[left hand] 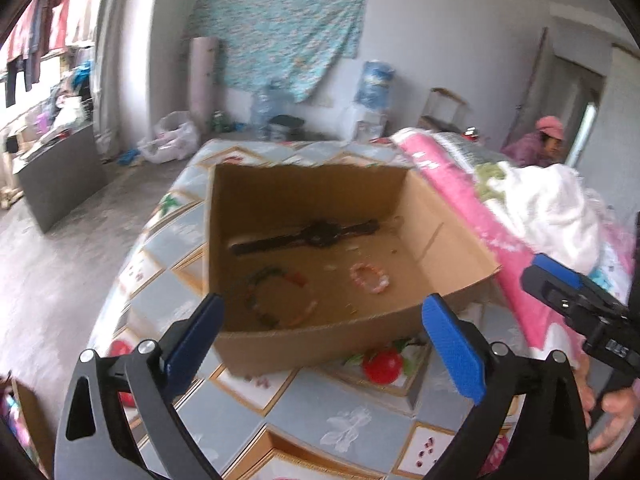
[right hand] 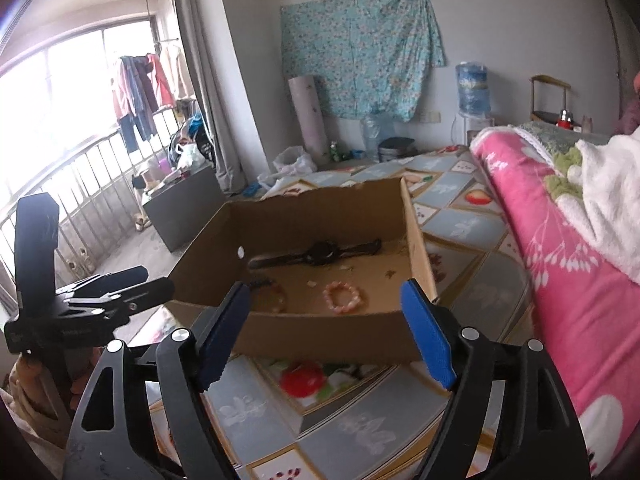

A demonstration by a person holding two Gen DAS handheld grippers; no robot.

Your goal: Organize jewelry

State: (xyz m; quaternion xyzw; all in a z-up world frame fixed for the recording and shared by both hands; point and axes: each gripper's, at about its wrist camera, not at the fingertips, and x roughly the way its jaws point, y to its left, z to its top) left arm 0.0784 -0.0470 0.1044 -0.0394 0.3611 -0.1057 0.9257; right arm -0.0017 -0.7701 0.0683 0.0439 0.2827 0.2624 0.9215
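left hand-held gripper (left hand: 322,344) and right hand-held gripper (right hand: 326,334) both spread wide, nothing between the pads, just short of the cardboard box (right hand: 320,330) on the bed (right hand: 360,428). inside the box near its front wall: multicolour bead bracelet (left hand: 280,300), pink bead bracelet (right hand: 345,297). black watch (left hand: 316,234) by the back wall. beads look light, floppy, slippery; pinch across one strand. watch stiffer, take the strap.

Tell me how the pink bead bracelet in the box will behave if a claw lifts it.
The pink bead bracelet looks like small beads on a string, so it would probably sag limply and weigh little. Its rounded beads may slip between flat pads.
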